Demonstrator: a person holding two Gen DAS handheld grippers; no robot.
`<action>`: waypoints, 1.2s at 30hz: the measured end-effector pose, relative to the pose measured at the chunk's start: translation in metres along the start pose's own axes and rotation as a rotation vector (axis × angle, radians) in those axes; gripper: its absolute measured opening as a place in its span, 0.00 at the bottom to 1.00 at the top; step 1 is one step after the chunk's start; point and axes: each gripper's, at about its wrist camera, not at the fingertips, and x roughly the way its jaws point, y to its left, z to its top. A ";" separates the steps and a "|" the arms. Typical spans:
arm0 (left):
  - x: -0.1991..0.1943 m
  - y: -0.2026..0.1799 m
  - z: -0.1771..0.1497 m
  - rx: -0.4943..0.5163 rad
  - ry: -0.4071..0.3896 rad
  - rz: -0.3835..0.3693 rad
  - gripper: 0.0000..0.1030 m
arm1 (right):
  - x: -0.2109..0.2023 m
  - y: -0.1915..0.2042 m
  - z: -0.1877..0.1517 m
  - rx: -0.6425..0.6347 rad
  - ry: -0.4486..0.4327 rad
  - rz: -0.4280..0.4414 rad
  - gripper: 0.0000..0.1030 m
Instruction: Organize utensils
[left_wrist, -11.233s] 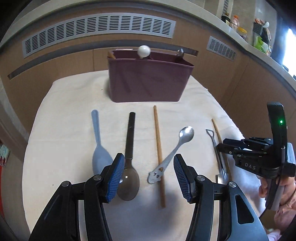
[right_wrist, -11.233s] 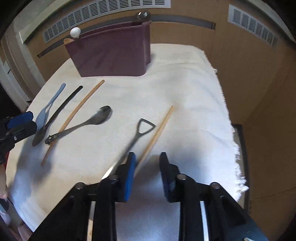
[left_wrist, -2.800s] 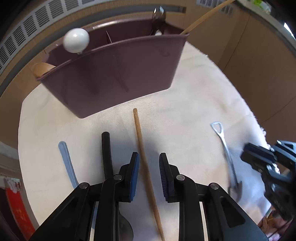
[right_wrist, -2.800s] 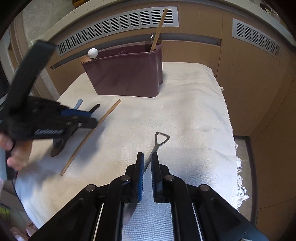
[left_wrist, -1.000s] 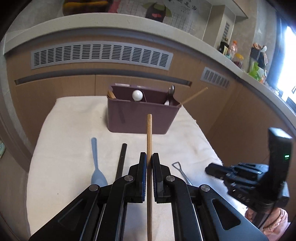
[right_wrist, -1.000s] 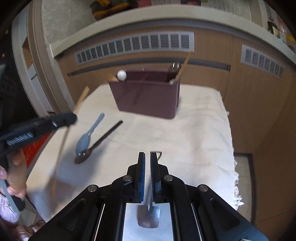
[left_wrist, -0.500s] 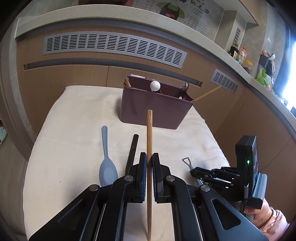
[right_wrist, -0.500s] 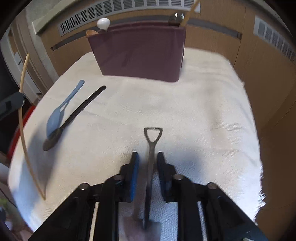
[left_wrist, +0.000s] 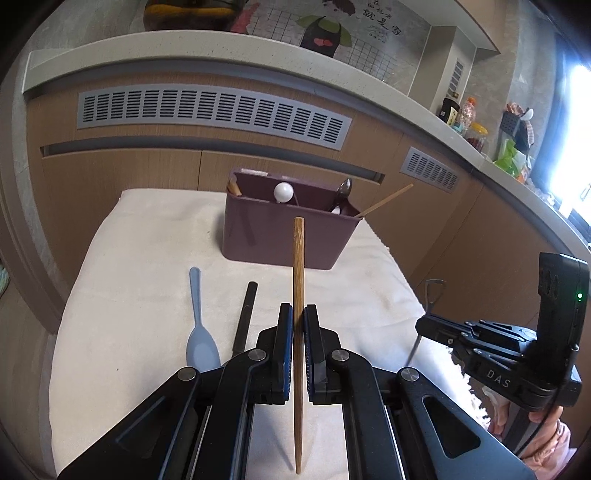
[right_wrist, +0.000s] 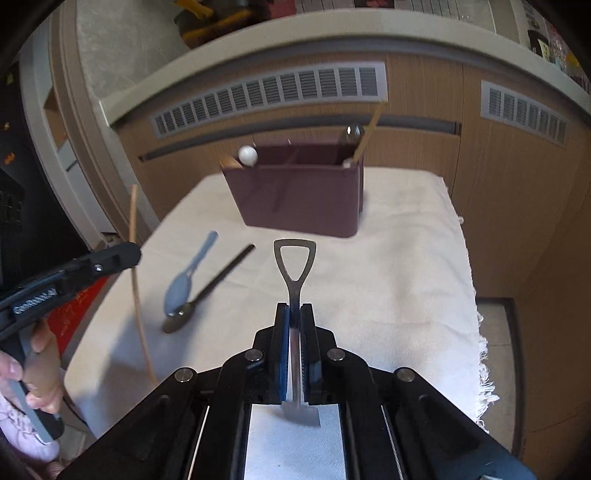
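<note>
Clearly both tools are loaded: the left gripper (left_wrist: 298, 332) has its fingers clamped on a wooden chopstick (left_wrist: 297, 266) at mid-length, and the right gripper (right_wrist: 294, 325) pinches the thin stem of a metal shovel-handled utensil (right_wrist: 294, 266). Each grip is narrow, so either piece could pivot or slip on the way to the maroon organizer (left_wrist: 288, 236) at centre frame, whose right compartment already holds a spoon and a slanting chopstick that might block entry. Open cloth lies before the organizer; the blue spoon (left_wrist: 199, 332) and black spoon (left_wrist: 245, 314) lie lower left on the tabletop (left_wrist: 147, 258), whose fringed right edge is near.
</note>
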 end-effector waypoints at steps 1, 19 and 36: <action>-0.002 -0.002 0.001 0.005 -0.005 -0.002 0.06 | -0.003 0.002 0.002 -0.004 -0.009 0.004 0.03; -0.028 -0.017 0.014 0.053 -0.066 -0.006 0.06 | -0.037 0.017 0.019 -0.055 -0.082 0.052 0.01; -0.038 -0.015 0.015 0.043 -0.075 -0.008 0.06 | -0.056 0.008 0.029 -0.039 -0.114 0.033 0.00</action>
